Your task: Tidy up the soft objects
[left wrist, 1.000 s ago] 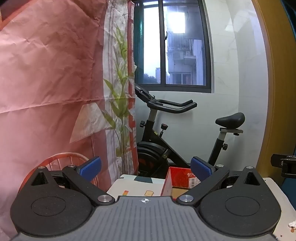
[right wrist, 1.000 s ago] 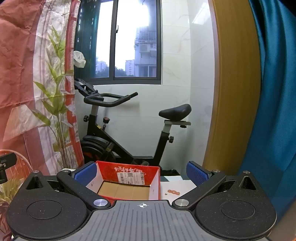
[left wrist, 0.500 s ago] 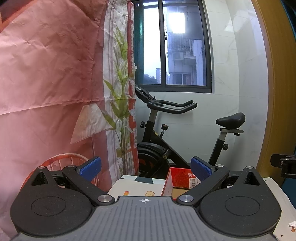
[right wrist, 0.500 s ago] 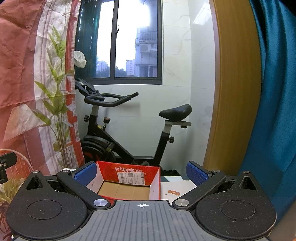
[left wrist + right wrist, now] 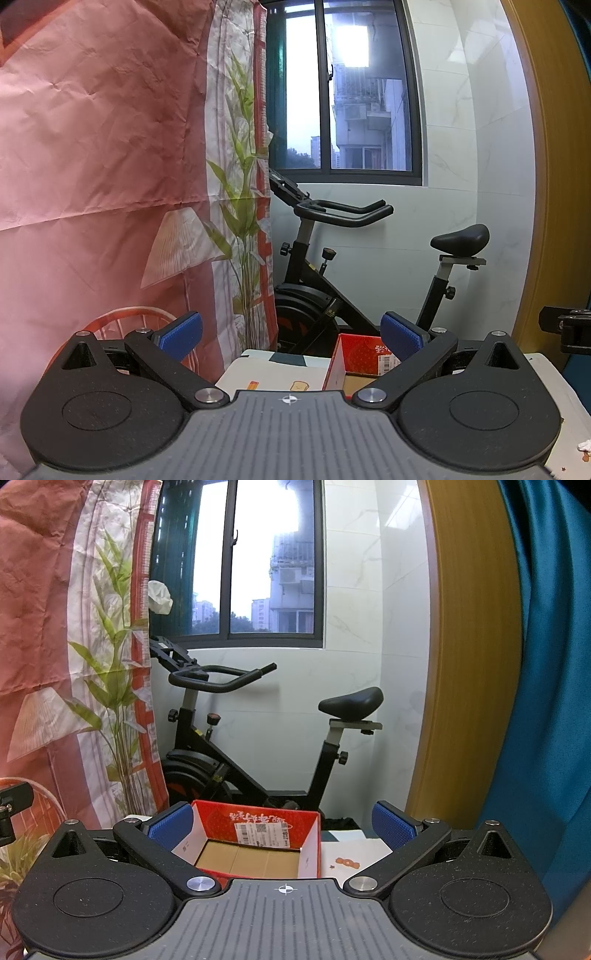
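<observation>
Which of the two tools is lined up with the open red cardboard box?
The right tool: the red cardboard box sits centred between its open blue pads. For the left tool, it lies off by the right pad.

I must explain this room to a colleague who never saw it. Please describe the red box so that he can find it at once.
Start at the window in the far white wall; below it stands a black exercise bike. In front of the bike, on the table with a pale printed cloth, sits the red box. It is the only box there: open on top, brown cardboard inside, a white shipping label on its far inner wall.
</observation>
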{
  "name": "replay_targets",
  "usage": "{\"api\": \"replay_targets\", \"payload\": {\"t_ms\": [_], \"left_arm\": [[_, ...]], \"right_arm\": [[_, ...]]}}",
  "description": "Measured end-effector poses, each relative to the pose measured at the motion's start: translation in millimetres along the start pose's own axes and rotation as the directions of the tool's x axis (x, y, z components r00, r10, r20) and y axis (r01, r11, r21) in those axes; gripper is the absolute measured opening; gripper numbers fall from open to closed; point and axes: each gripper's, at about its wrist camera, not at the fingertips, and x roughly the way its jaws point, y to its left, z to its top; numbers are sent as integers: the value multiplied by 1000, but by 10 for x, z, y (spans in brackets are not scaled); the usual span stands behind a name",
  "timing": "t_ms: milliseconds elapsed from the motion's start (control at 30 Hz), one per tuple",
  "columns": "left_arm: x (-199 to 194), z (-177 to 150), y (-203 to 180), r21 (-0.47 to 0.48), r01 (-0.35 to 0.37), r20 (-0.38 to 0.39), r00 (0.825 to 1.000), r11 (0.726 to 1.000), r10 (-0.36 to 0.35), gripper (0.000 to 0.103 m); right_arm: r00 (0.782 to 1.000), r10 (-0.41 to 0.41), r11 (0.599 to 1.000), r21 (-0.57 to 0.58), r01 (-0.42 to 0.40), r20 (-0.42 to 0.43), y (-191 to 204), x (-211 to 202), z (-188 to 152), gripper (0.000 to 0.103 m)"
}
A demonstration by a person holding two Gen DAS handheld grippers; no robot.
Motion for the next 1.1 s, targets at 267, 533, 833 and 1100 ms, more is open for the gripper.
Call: {"api": "replay_targets", "payload": {"t_ms": [267, 533, 833, 1100], "left_arm": [[-4, 7, -3, -2, 0, 0, 1000, 1000, 0, 103], [-8, 12, -5, -4, 2, 1, 1000, 1000, -2, 103], [-16, 4, -4, -5, 2, 3, 1000, 1000, -2, 103], [-14, 4, -2, -6, 1, 2, 1000, 1000, -1, 103]], "right_arm": [[1000, 0, 1000, 1, 0, 0, -1, -3, -3, 103], [1000, 0, 1000, 2, 0, 0, -13, 36, -34, 103], [1000, -1, 1000, 3, 2, -3, 3, -4, 2, 103], [1000, -4, 1000, 2, 4, -4, 13, 1, -1, 103]]}}
